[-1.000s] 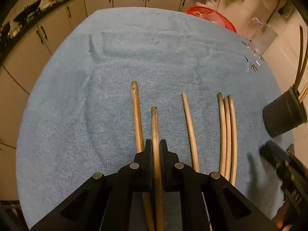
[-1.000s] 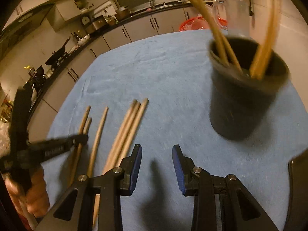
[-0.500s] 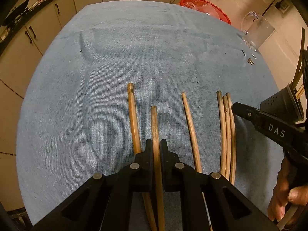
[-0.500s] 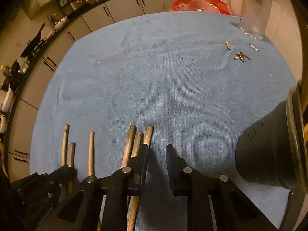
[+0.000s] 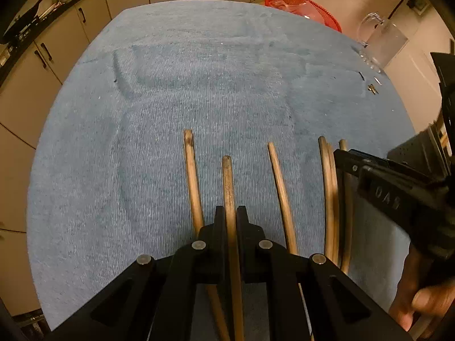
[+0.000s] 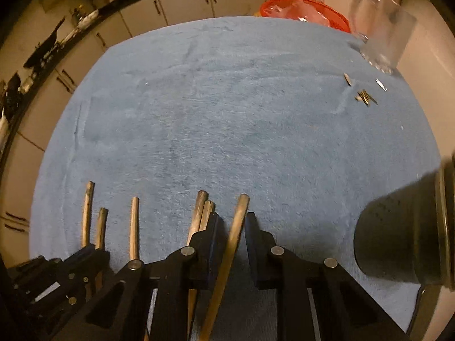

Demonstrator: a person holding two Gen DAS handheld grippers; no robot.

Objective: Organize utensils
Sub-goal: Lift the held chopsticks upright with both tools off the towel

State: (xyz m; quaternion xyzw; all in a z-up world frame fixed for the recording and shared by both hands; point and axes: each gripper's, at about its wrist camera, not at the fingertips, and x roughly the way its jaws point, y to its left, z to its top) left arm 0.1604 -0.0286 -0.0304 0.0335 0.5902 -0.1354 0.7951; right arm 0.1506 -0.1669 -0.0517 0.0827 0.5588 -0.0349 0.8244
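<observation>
Since a second ago: right gripper (image 6: 231,227) has swung away from the dark round holder (image 6: 403,236) to the row of sticks, and its jaws have narrowed around the rightmost one; left gripper (image 5: 230,221) has barely shifted on its own stick.
Far-left stick: a worn brown wooden chopstick (image 5: 191,176) lies on the blue towel (image 5: 199,85) just left of the left jaws, untouched.
Left jaws: clenched on a second brown wooden chopstick (image 5: 227,182), which runs straight out between the fingers.
Between the grippers: one lone chopstick (image 5: 280,187) just right of the left jaws, then a touching pair (image 6: 200,213) pressed against the outer face of the right gripper's left finger.
Right jaws: closing, a narrow gap left; the pale wooden chopstick (image 6: 236,227) sits between them, seemingly against the left pad, clear of the right one.
Holder: well to the right of the right jaws, its opening out of view.
Risk, right: as the fingers close, the left one could nudge or drag the touching pair.
Risk, grip: the pale stick lies slanted across the gap, so the pads may pinch it askew and let it pivot on lifting.
Risk, left: that stick is held near one end; a long overhang may swing.
</observation>
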